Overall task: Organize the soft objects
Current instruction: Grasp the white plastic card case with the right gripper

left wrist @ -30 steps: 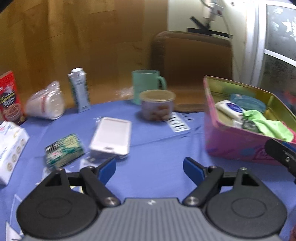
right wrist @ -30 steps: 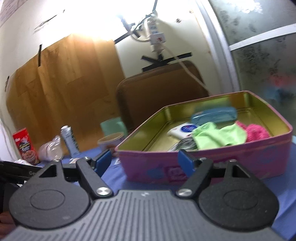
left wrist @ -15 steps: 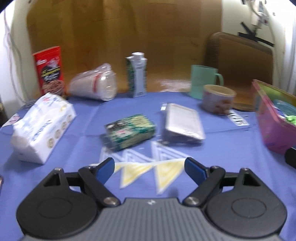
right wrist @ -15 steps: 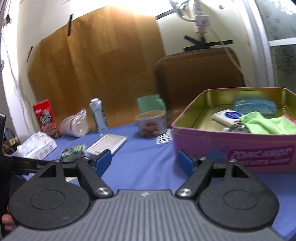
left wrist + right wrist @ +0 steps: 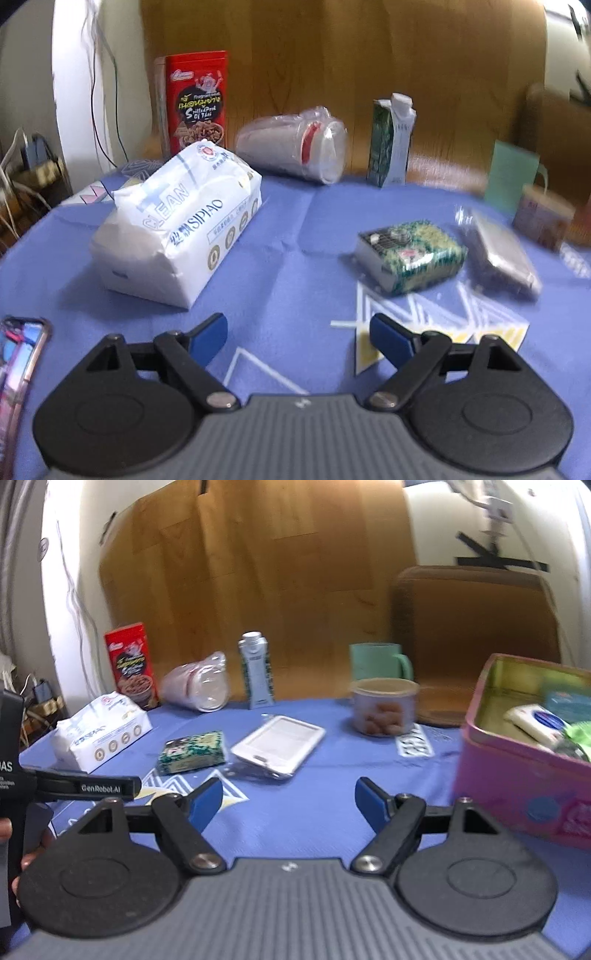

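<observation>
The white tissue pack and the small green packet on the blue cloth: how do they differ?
The white tissue pack is clearly bigger and taller than the small green packet. The pack is white with blue lettering; the packet has a busy green print. Both lie flat on the blue cloth, apart from each other.

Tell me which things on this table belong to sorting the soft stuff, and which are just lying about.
For the job:
- tissue pack
- green packet
- pink tin, already holding a green cloth

Lying about:
- red box
- bagged cups
- carton
- mug
- snack tub
- white device
</observation>
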Motion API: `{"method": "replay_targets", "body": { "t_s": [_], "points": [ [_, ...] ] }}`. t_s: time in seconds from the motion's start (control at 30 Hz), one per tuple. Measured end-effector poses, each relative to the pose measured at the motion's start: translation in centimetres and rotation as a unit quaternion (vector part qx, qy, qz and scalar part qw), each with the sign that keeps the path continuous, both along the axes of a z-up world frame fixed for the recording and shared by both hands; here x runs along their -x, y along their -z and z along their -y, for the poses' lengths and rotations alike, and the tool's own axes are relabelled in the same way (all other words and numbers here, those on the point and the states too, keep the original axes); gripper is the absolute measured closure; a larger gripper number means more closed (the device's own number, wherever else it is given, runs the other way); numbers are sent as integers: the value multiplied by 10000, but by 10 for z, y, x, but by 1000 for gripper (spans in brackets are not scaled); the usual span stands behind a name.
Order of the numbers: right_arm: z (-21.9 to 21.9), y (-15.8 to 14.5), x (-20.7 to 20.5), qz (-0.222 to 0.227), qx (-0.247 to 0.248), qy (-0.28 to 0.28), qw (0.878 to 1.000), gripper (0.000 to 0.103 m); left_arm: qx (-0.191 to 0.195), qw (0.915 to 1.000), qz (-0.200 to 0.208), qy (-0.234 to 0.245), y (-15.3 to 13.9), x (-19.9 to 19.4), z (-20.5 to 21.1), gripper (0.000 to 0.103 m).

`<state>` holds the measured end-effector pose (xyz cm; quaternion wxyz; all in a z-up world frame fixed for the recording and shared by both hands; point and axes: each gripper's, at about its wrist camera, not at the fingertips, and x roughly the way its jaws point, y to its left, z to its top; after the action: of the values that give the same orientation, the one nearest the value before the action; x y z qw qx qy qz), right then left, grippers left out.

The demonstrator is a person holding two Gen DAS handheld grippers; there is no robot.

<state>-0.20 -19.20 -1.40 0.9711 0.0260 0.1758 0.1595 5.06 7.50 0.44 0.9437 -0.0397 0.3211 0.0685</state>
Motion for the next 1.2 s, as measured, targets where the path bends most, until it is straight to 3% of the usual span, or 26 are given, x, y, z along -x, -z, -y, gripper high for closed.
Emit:
{"method": "replay_targets", "body": {
  "t_s": [0.3,0.47,0.53,0.6,0.67,0.7,0.8,1.0,1.07,1.2],
  "points": [
    [-27,-3,-76,-565,-130,-144,9982,21,262,9996,33,73,0,1,-6,11],
    [-52,9,-113,-1086,328,-310,9931,21,317,9994,47,89,0,1,-6,8],
    [-53,12,-114,-1053,451,-336,9929,29,338,9994,51,98,0,1,-6,8],
    [-38,11,-115,-1175,-30,-373,9924,35,351,9993,53,105,0,1,-6,7],
    [-17,9,-113,-1271,-611,-414,9891,58,358,9993,51,120,0,0,-7,7],
    [-6,7,-108,-1276,-851,-424,9873,62,360,9993,53,122,0,0,-7,7],
    [22,4,-95,-1381,-1406,-351,9798,65,371,9992,59,120,0,1,-7,7],
    [54,8,-58,-1424,-1999,-264,9691,65,416,9990,83,120,1,2,-8,7],
    [57,7,-45,-1322,-1908,-281,9723,66,425,9990,87,113,1,2,-7,7],
    [43,7,-20,-1014,-733,-528,9907,65,324,9994,52,132,1,2,-3,6]
  ]
}}
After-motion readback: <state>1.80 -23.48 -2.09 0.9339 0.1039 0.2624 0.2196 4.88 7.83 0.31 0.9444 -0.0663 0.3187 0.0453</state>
